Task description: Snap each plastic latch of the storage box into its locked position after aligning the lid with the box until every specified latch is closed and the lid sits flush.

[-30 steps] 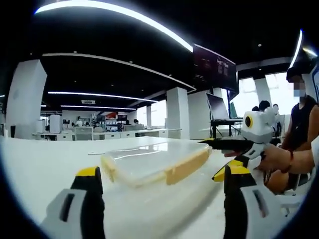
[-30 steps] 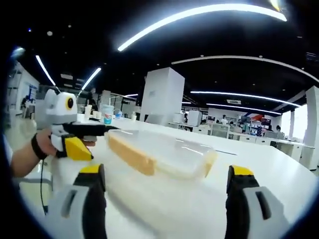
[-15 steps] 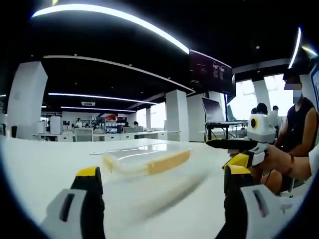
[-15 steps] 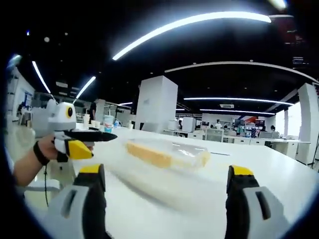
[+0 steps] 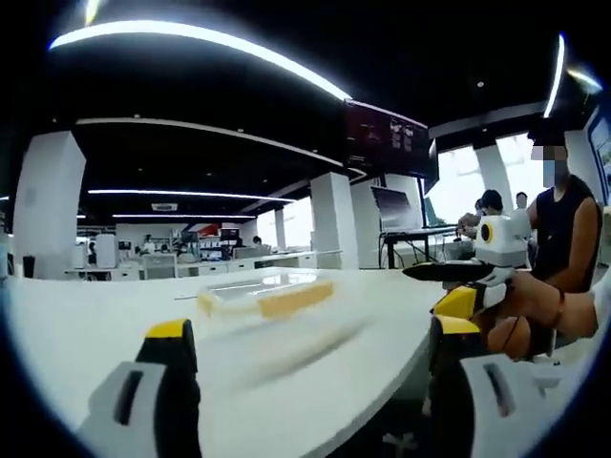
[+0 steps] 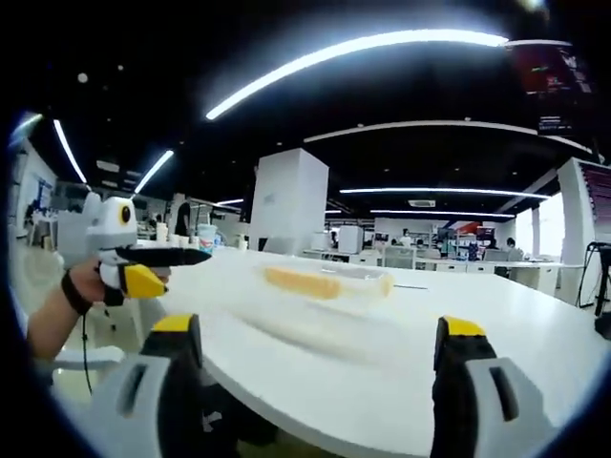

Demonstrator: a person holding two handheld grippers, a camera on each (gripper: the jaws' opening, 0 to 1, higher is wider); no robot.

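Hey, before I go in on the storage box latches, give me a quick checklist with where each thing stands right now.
1. Left claw open and free: ok, jaws spread wide with nothing between them.
2. Right claw open and free: ok, same spread, nothing held.
3. Storage box within working range: not ok, it lies flat out on the white table, well ahead of both claws.
4. Lid aligned and flush on the box: cannot tell, the box is small and motion-blurred in both views.
5. Yellow latch state: cannot tell, a yellow strip shows along the long side, but locked or open is unclear.
6. Path to the box free: ok, bare tabletop between the claws and the box.
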